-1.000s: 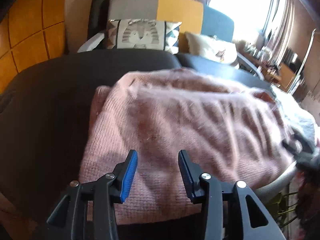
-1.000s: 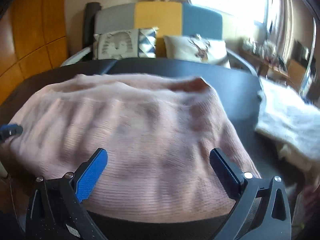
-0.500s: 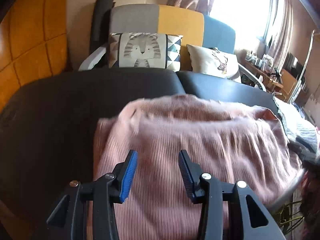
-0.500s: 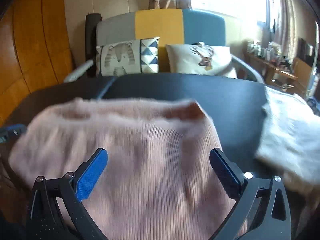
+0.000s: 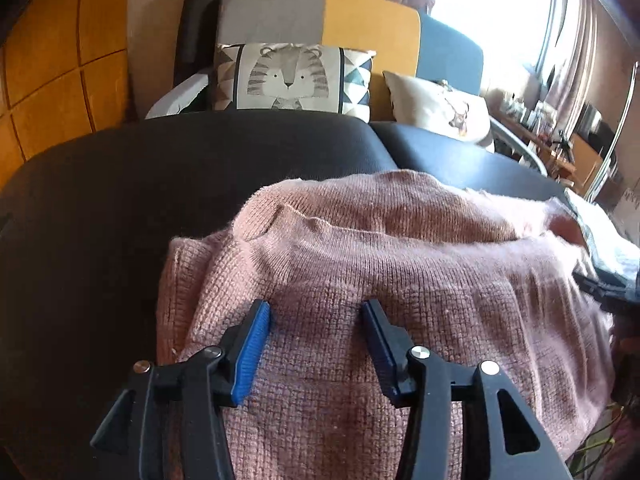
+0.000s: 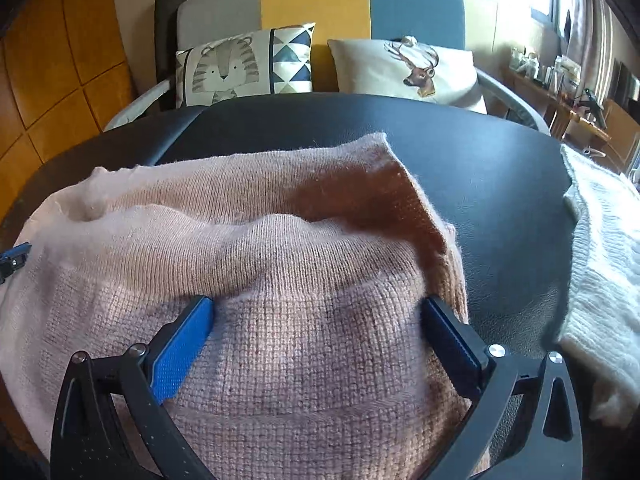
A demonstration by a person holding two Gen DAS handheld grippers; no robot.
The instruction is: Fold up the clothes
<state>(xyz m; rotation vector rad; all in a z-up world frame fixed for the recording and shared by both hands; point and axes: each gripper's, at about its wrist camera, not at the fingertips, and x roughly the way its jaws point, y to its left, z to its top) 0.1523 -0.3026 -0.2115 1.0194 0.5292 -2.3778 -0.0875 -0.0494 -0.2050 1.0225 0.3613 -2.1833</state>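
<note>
A pink knit sweater [image 5: 400,240] [image 6: 260,256] lies on the black padded table [image 5: 120,200] [image 6: 500,176]. Its near part is bunched into a raised ridge over the far layer. My left gripper [image 5: 316,320] sits low over the sweater's near left part. Its jaws are opening, with fabric bulging between the blue pads and no pinch visible. My right gripper [image 6: 320,312] stands wide open over the near right part, knit filling the gap between its fingers. The left gripper's tip [image 6: 14,258] shows at the left edge of the right wrist view.
A white knit garment [image 6: 600,280] lies on the table's right side, close to the sweater. Behind the table stands a grey, yellow and blue sofa [image 6: 312,4] with a tiger cushion [image 5: 288,76] and a deer cushion [image 6: 408,68]. Cluttered shelves [image 6: 560,76] are at far right.
The sweater has shifted toward the near edge and bunched into a ridge, baring more black table behind it. Both grippers travelled with it. The left jaws stand slightly wider.
</note>
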